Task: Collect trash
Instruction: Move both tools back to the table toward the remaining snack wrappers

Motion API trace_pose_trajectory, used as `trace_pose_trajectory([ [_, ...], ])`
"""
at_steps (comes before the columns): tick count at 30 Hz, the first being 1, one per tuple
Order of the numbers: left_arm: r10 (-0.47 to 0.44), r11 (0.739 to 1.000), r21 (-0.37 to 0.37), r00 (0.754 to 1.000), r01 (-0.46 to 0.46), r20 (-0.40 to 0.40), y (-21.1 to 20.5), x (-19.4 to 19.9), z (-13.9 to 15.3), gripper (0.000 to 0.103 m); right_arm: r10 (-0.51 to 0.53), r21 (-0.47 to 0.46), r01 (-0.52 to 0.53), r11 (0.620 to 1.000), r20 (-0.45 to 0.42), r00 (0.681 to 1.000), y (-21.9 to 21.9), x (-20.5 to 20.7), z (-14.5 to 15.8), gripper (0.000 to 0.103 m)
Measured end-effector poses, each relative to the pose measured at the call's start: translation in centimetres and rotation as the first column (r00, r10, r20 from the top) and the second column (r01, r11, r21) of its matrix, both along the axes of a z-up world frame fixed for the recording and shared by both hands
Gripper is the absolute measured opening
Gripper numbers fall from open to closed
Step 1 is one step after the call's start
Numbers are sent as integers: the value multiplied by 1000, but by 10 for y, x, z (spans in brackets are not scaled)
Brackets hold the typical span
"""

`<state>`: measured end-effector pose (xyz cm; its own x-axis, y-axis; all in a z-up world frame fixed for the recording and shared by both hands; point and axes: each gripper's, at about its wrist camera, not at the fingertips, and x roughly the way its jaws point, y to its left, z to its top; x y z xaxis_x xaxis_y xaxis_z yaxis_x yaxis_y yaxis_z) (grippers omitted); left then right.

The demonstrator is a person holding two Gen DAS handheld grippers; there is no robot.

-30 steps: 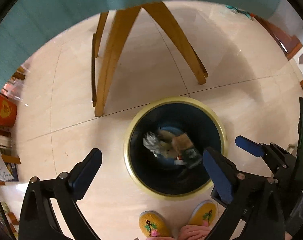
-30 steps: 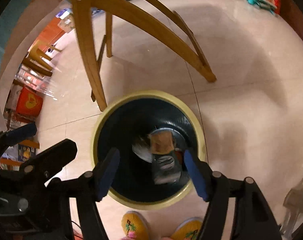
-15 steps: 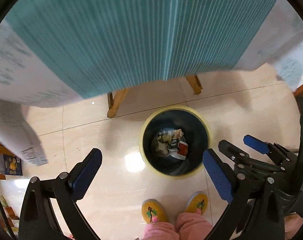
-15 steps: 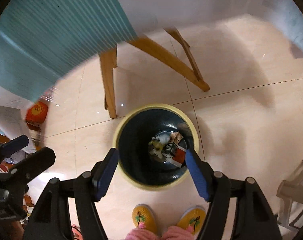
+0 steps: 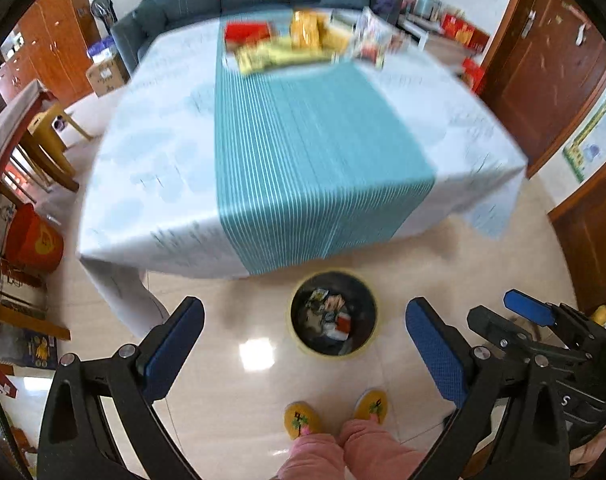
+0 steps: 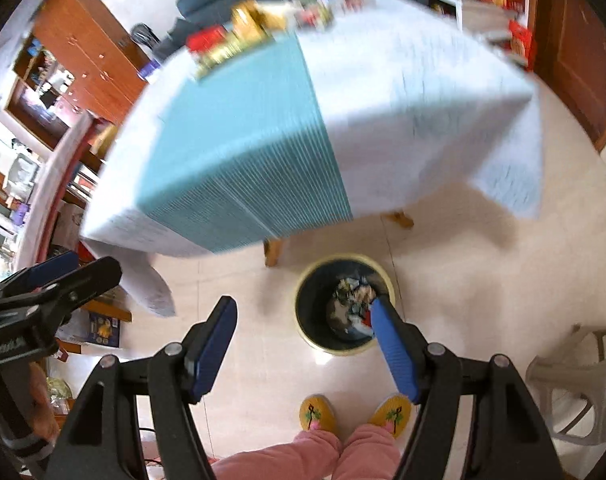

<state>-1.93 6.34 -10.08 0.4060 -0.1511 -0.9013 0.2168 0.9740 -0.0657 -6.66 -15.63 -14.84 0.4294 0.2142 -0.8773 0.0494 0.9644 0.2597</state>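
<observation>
**Trash: snack wrappers and packets, loose, two lots**

Trash, lot one: crumpled wrappers and small cartons lying in the round black bin with a pale yellow rim, which stands on the beige tiled floor just in front of the desk and ahead of my yellow slippers.

Lot two: a blurred heap of yellow, orange and red packets at the far end of the desk with the white cloth and teal striped runner. Blur prevents a count or a reading of any single piece.

Handling, as I judge it: thin foil and film, very light, soft, slippery, likely to crumple or slide away if pushed. I would take each packet across a flat edge or a bunched fold, not the puffed middle. Any carton is stiffer; grip across its narrow sides.

Left gripper: blue-padded fingers spread wide, nothing between them.

Right gripper: fingers likewise spread and empty; one tip overlaps the bin in that view.
</observation>
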Motion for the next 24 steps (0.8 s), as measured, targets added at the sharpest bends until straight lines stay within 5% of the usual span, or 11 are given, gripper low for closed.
trace_pose_trajectory([
  [12, 1, 998, -61, 990, 7, 143, 15, 21, 100, 100, 21, -44, -14, 999, 160, 987, 18, 7, 103, 70],
  [24, 28, 997, -71, 992, -19, 121, 13, 81, 116, 94, 23, -72, -4, 997, 262, 965, 24, 48, 143, 70],
])
